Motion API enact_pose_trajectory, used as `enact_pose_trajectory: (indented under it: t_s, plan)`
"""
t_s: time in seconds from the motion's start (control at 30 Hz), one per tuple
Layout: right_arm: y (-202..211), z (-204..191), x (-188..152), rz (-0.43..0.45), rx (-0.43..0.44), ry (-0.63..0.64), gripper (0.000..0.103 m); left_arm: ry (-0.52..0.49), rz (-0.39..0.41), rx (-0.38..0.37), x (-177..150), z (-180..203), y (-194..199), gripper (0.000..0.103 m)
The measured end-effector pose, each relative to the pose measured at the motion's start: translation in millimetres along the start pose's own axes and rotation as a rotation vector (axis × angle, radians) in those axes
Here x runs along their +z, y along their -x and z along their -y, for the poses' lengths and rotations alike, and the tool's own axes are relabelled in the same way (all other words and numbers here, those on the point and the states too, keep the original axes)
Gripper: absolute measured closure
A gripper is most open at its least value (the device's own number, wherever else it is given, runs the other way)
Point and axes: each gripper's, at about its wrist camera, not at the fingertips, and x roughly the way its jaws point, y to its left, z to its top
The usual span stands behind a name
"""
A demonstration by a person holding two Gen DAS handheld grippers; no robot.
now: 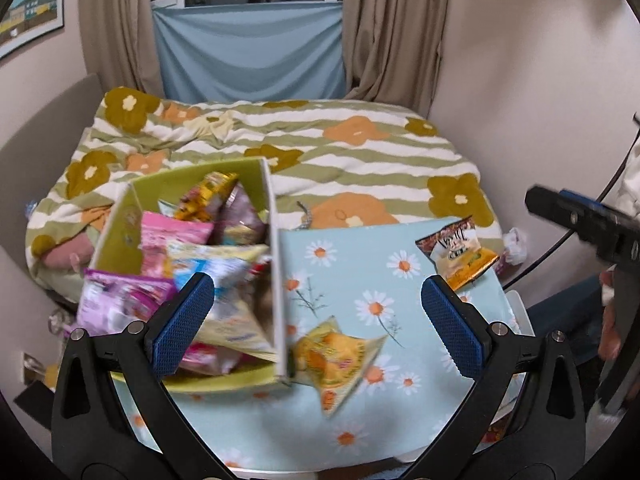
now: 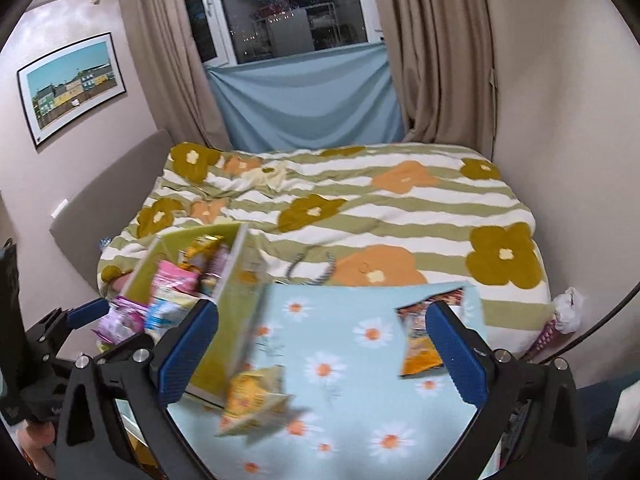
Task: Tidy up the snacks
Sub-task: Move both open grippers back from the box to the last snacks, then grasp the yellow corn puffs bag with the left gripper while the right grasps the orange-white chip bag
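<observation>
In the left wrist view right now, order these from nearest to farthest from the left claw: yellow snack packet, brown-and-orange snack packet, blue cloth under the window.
1. Yellow snack packet: nearest the left claw, lying between its fingers on the daisy tablecloth, beside the green box.
2. Brown-and-orange snack packet: farther off, at the cloth's far right corner.
3. Blue cloth: farthest, beyond the bed.

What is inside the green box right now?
The green box holds a heap of snack packets: pink, purple, yellow-orange and pale ones. The lower packets and the box's floor are covered.
</observation>
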Motion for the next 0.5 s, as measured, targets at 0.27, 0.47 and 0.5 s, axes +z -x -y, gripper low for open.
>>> enact_pose_trajectory:
  t_s: [0.27, 0.47, 0.5]
  plan:
    - [-47, 92, -12, -0.123, 0.022, 0.001, 0.000, 0.018, -0.061, 0.146, -36, 48, -42, 0.000]
    - [-98, 131, -28, -0.234, 0.049, 0.014, 0.000, -0.045, -0.203, 0.258, -72, 62, -93, 0.000]
    - [-106, 136, -32, -0.249, 0.050, 0.011, 0.000, -0.068, -0.223, 0.279, -76, 63, -101, 0.000]
